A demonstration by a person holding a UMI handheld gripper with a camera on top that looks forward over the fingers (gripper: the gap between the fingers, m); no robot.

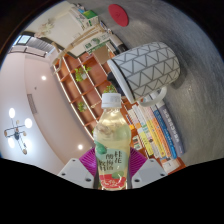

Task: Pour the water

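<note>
My gripper (pixel 112 172) is shut on a clear plastic bottle (pixel 110 140) with a white cap, pale yellow-green liquid and a label bearing red fruit. The purple pads (pixel 133 166) press on the bottle's lower sides. The view is tilted hard: the bottle's cap points toward a white mug (pixel 146 70) with a grey zigzag pattern, which lies just beyond the cap with a handle on its lower side. The mug's opening faces toward the bottle's side of the scene; whether anything is inside it is hidden.
A grey tabletop (pixel 185 40) holds a red round object (pixel 119 14) beyond the mug. Colourful books or boxes (pixel 160 130) lie beside the bottle. Wooden shelves (pixel 75 80) with items, a ceiling and a lamp (pixel 15 128) fill the other side.
</note>
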